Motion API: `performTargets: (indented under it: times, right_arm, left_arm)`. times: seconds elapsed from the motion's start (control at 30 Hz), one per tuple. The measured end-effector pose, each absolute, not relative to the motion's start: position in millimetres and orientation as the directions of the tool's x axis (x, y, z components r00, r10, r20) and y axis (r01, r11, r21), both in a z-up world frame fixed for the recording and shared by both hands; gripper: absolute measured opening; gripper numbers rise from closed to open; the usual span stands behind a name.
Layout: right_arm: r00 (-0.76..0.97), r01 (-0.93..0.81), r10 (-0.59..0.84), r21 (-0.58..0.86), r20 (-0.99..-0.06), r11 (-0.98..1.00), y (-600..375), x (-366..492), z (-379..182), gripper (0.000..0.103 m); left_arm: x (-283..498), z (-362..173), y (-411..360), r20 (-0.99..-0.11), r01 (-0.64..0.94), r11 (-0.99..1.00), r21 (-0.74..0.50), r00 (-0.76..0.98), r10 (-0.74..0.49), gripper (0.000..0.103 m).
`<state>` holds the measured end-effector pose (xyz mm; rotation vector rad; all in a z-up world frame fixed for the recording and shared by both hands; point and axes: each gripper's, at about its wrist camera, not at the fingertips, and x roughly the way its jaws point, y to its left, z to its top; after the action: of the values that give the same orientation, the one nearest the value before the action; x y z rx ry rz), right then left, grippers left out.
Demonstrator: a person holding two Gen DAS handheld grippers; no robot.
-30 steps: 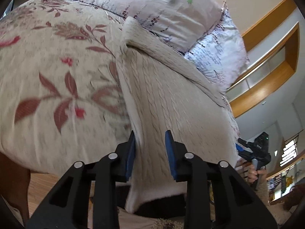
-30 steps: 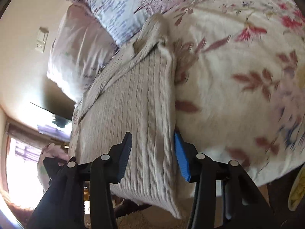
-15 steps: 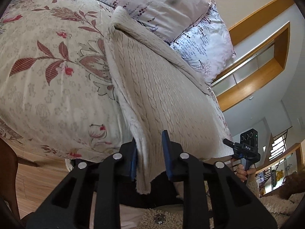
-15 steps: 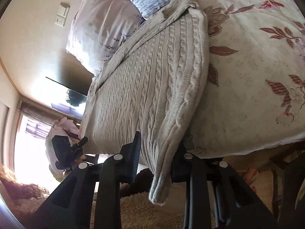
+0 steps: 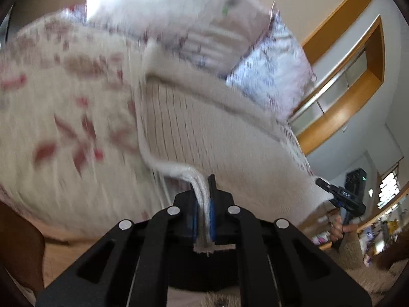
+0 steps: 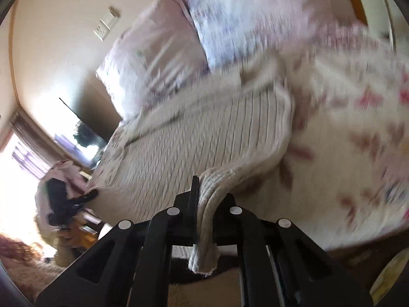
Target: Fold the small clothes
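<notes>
The sweater [image 5: 209, 138] lies flat on the bed [image 5: 64, 133], near the pillows [image 6: 230, 12]. The left gripper [image 5: 204, 204] pinches one bottom corner. The right gripper [image 6: 204, 204] pinches the other. Both corners are caught. The fold itself looks not yet made.

Sweater [image 5: 225, 138] on bedspread [image 5: 64, 128], pillows [image 5: 271, 76] behind.

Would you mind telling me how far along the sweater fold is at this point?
Done: the cream knit sweater lies spread on the floral bedspread, its top part apparently already folded in. In hand: the left tool and right tool each clamp a hem corner. Left: carry the hem toward the pillows.
</notes>
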<state>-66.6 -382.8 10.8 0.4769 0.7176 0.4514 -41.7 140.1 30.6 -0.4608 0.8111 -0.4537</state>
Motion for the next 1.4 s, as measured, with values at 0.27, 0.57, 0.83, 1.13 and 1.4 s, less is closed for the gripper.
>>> performTargets:
  times: [0.27,0.57,0.83,1.13,1.4]
  right_arm:
    - [0.851,-0.233,0.366,0.352,-0.378,0.907,-375,-53,60,0.008]
    - [0.919,-0.198,0.241,0.163,-0.311,0.967,-356,-8,87,0.008]
    - [0.930,-0.158,0.179,0.089,-0.320,0.983,-347,47,85,0.008]
    - [0.882,-0.115,0.172,0.152,-0.440,0.982,-352,118,53,0.008]
    - [0.736,-0.024,0.257,0.355,-0.626,0.934,-374,171,-3,0.009]
  left_arm:
    - [3,90,138,-0.521,0.202,0.873,-0.443,0.735,-0.434,0.006]
    - [78,121,118,-0.516,0.141,0.931,-0.338,0.799,-0.309,0.006]
    - [150,113,112,-0.544,0.082,0.935,-0.345,0.795,-0.270,0.006]
    - [208,74,105,-0.613,0.009,0.933,-0.359,0.752,-0.244,0.006]
    - [239,19,110,-0.707,-0.087,0.902,-0.423,0.654,-0.269,0.006]
